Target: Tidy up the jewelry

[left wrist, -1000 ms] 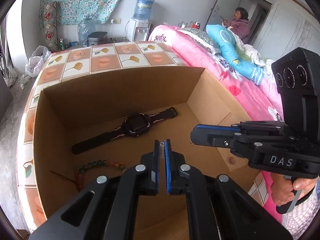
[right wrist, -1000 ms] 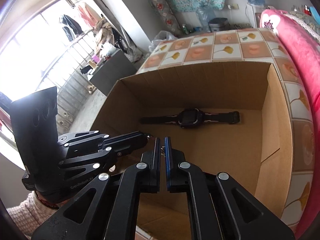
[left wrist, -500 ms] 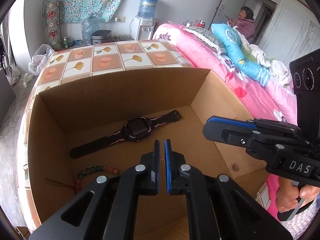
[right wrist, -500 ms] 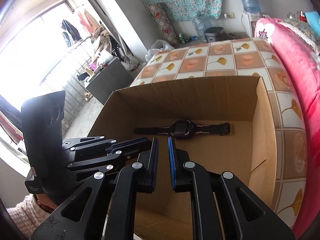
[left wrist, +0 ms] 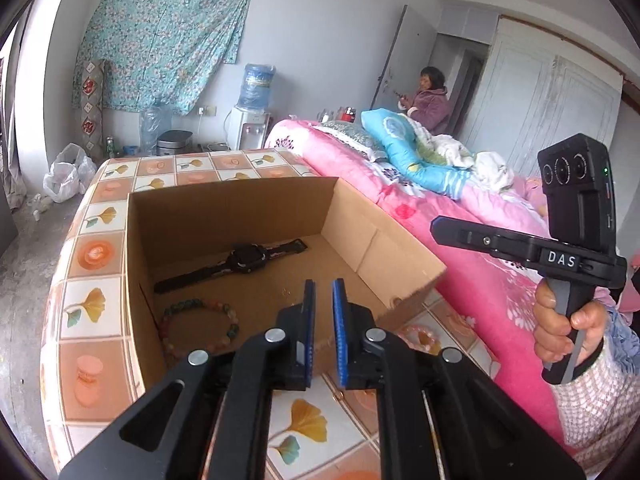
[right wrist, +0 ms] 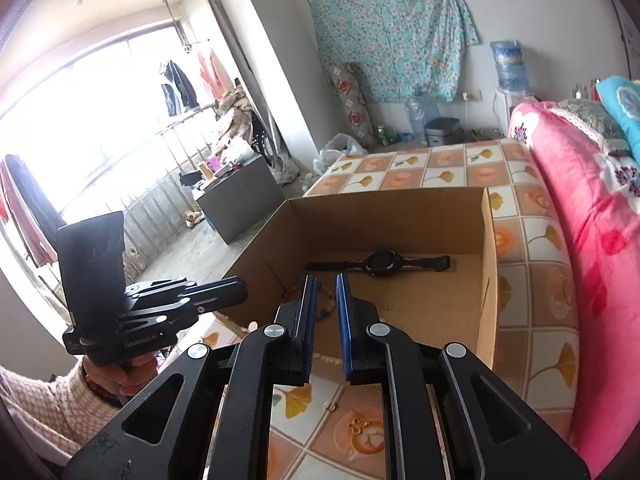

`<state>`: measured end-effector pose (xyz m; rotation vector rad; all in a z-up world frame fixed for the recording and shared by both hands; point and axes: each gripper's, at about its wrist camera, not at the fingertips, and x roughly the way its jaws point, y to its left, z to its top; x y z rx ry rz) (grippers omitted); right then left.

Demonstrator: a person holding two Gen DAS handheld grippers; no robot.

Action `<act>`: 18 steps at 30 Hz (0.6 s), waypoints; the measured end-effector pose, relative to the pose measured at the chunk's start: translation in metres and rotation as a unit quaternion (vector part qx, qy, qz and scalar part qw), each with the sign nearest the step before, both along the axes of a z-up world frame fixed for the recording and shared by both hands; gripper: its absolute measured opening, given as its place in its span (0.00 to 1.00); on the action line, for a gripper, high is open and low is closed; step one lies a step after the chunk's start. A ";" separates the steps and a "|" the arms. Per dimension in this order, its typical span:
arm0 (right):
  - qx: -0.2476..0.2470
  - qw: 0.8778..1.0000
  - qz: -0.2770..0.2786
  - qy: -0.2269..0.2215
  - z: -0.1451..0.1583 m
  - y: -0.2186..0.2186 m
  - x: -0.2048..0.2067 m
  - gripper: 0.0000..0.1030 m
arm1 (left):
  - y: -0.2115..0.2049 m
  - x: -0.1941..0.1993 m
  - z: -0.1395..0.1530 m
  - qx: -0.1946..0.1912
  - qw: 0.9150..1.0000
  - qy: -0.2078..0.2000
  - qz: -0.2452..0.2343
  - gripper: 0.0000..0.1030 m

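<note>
Box: open cardboard box sits mid-frame in both views on a tiled ginkgo-print cover, flaps up, inside fully visible
Watch: black smartwatch lies flat on the box floor toward the far wall, strap stretched out roughly left to right; in the right wrist view it's a bit right of centre
Bracelet: beaded bracelet with green, pinkish and brown beads lies in a loop on the box floor at its lower left corner, apart from the watch; in the right wrist view only a few beads peek out around the blue pads
Tiny bit: small gold-coloured speck on the box floor just above the left fingertips, too small to say what it is
Left gripper: left gripper lower centre of its own view, over the near edge of the box, jaws have just been easing apart, narrow gap between the blue pads, nothing in there
Right gripper: right gripper same deal, pads slightly parted with nothing between them, tips over the near part of the box
Hands: right hand wraps the other gripper's handle at the right edge of the left view, checked sleeve below it
Bed: pink floral quilt runs along the right of the box
Background: person sitting upper right by the door, water dispenser against the back wall
</note>
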<state>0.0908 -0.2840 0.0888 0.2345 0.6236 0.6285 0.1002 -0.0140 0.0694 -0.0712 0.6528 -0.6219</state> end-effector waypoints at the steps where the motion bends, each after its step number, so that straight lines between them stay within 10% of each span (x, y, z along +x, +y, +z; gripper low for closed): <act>1: 0.001 1.000 -0.001 0.003 -0.005 -0.001 -0.009 0.11 | 0.004 -0.009 -0.004 -0.008 1.000 0.003 -0.005 0.09; 7: -0.003 0.996 -0.025 0.080 -0.067 -0.001 -0.039 0.11 | -0.001 -0.050 -0.050 -0.010 0.998 0.052 -0.020 0.11; 18: -0.015 0.980 -0.051 0.190 -0.136 0.015 -0.033 0.11 | -0.064 -0.033 -0.109 0.135 0.990 0.041 -0.011 0.11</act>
